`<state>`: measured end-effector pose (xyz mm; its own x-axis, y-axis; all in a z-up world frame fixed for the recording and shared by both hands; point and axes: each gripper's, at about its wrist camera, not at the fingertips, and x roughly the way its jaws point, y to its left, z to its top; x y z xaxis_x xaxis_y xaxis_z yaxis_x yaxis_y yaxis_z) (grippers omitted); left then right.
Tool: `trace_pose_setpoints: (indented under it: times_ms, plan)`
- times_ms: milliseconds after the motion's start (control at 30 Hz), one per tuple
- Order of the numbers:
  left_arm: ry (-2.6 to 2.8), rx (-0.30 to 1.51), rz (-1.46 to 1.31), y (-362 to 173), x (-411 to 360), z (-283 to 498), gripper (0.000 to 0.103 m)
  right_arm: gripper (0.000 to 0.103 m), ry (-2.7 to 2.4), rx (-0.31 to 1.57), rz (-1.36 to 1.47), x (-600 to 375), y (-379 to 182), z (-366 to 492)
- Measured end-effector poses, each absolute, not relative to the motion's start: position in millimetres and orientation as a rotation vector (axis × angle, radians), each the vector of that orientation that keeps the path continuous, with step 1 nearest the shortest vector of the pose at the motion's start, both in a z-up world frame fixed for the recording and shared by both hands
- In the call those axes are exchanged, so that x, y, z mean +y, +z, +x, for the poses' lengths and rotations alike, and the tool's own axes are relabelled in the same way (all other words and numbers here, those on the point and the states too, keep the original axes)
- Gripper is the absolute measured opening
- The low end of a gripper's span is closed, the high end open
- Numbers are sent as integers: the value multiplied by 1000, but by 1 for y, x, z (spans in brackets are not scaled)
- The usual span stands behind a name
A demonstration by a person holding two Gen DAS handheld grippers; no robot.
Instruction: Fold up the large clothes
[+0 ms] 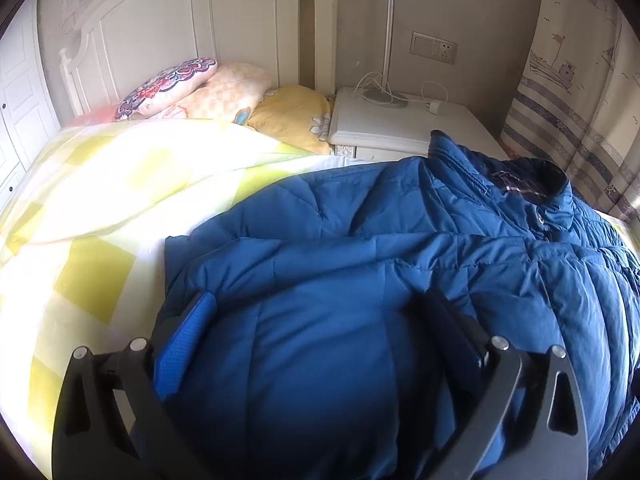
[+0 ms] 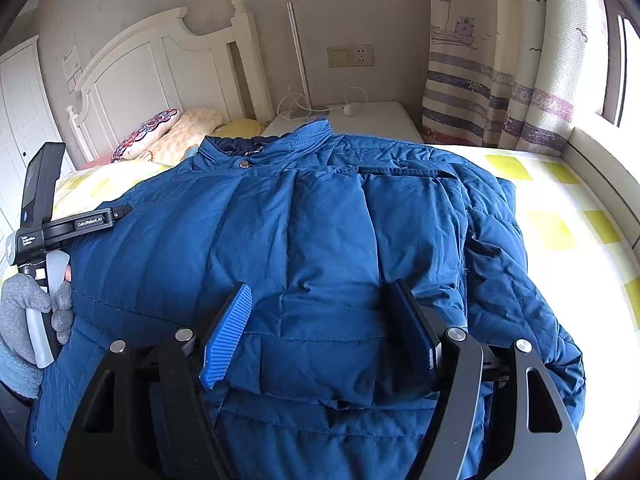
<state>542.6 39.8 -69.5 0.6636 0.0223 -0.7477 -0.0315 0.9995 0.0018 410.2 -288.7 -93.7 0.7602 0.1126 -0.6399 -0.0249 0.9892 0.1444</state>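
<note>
My left tongs (image 1: pixel 324 320) stand wide apart with the padded bulk of the blue jacket (image 1: pixel 400 260) swelling up between the fingers; I cannot tell whether the pads actually press the fabric, and nothing is pinched. My right tongs (image 2: pixel 324 320) are spread just as wide over the lower front of the jacket (image 2: pixel 312 232), one ribbed blue pad (image 2: pixel 226 340) plainly bare on its inner face, the cloth lying between and under the fingers, ungripped.

From the right wrist view I see the left gripper body (image 2: pixel 48 224) at the jacket's left edge, held by a hand in a grey glove (image 2: pixel 24 312).

The jacket lies spread on the bed, on a yellow-and-white checked sheet (image 1: pixel 92 276), collar (image 2: pixel 280 144) towards the headboard, one side folded in over the front.

Beyond it, pillows (image 1: pixel 188 88) are stacked against the white headboard (image 1: pixel 160 28). Just beside the bed stands a white nightstand (image 1: pixel 384 124) carrying a lamp pole (image 1: pixel 388 36) and a white cable (image 1: pixel 432 96). A wall socket (image 1: pixel 434 48) sits above it, and a striped curtain with boats (image 2: pixel 480 80) hangs by the window.
</note>
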Motion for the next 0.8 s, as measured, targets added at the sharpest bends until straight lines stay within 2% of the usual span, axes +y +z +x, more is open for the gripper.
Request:
trace_pose_setpoints:
  times_ms: [133,233,300,367,467,800]
  plan:
    - [38,843,-2,-69,38,542,101,68,26,657,99,-284,-75,404]
    - [43,840,1,-68,37,541,101,71,40,561,137,-281,-41,413]
    - [49,836,5,-68,36,540,101,73,55,568,138,-275,-30,437]
    - [51,835,9,-68,35,540,101,75,42,628,72,-264,-35,469]
    - [49,834,7,-68,36,540,101,80,21,819,-14,-255,-85,515]
    - [46,833,-8,-67,36,541,101,80,-90,708,95,-303,-65,503]
